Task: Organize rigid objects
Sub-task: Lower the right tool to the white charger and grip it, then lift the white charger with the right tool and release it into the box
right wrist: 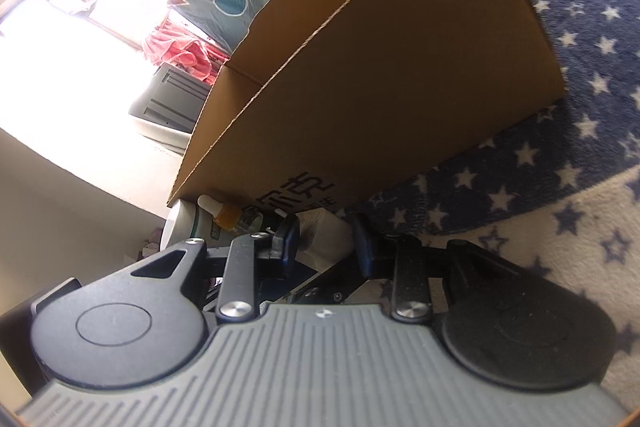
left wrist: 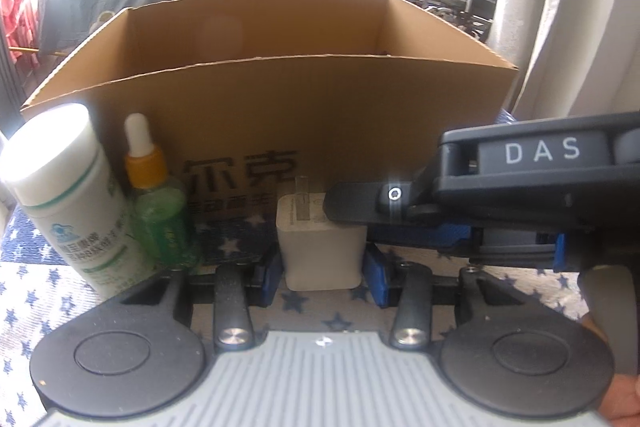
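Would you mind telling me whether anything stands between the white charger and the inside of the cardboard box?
The box has its near wall right behind the charger, so it must go over the rim. The right gripper reaches across its top corner.

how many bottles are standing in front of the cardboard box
2: a white bottle at far left and a green dropper bottle right beside it, both upright. Others may be hidden behind the box.
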The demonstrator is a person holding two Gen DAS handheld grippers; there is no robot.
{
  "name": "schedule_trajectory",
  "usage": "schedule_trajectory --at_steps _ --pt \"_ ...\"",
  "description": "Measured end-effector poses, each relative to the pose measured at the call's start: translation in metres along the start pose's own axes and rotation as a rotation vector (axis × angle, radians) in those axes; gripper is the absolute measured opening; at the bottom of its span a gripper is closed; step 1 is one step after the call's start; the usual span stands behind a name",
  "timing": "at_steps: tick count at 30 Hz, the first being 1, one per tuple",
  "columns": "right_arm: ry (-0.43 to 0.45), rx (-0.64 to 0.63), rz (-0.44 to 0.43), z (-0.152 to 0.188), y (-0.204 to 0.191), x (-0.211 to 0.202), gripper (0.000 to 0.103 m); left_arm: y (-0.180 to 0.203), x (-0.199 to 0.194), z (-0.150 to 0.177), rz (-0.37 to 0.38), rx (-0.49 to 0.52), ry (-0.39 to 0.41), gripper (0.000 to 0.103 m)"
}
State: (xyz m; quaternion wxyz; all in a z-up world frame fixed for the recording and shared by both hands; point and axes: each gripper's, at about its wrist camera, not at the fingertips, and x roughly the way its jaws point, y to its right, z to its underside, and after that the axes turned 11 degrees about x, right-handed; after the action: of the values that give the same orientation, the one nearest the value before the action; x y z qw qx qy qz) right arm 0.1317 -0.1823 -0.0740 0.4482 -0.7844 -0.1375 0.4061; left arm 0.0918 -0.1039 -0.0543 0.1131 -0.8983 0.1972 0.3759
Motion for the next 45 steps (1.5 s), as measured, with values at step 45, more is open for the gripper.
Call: schedule_trajectory --at_steps 45 --pt "-0.004 0.024 -0.028 0.002 0.016 -0.021 0.031 0.003 0.008 -0.013 0.038 0.113 -0.025 0.045"
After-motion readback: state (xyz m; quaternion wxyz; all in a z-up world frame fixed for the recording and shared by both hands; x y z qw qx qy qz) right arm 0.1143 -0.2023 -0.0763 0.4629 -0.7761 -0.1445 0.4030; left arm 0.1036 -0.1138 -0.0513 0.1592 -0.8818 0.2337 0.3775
